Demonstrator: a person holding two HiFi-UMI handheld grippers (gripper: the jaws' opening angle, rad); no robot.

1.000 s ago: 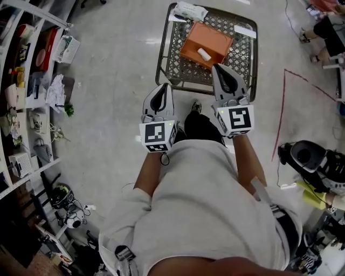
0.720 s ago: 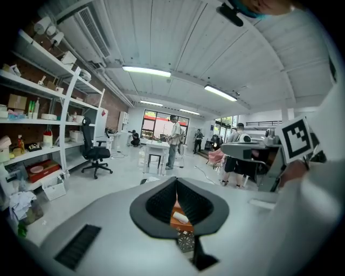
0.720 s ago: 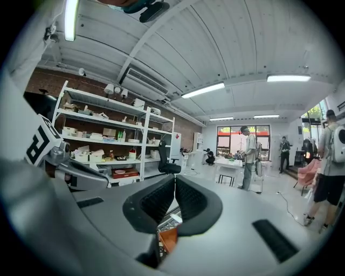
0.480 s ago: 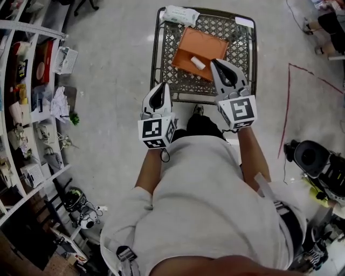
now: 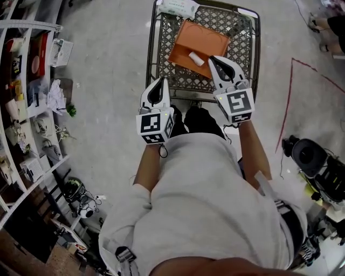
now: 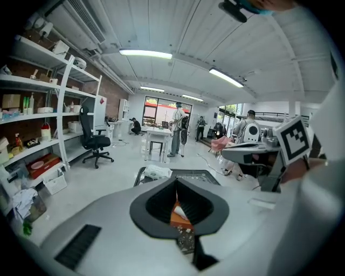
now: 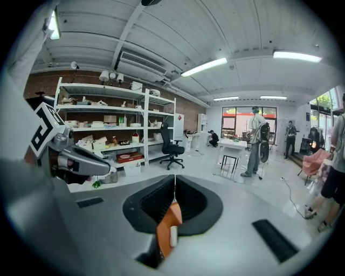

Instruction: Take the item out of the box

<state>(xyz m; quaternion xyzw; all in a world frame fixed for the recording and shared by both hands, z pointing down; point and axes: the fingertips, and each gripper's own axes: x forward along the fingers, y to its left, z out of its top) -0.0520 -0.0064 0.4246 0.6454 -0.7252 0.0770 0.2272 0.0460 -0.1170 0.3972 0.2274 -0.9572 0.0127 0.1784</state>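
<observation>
Person in grey shirt (image 5: pixel 210 210) stands at the near end of a wire cart (image 5: pixel 159 64), one gripper in each hand, marker cubes toward the body. Left gripper (image 5: pixel 159 81): jaws fully together, nothing between them; tip over the cart's near left rim. Right gripper (image 5: pixel 212 58): jaws likewise pressed together, empty; in the head view its tip sits at the near right corner of the orange box (image 5: pixel 207 39). Box lies flat on the cart mesh, open side up. Item (image 5: pixel 195 58), a small white cylinder, lies on its side inside the box near that corner, just beside the right tip, contact not discernible. White packet (image 5: pixel 179 7) rests at the cart's far rim.
</observation>
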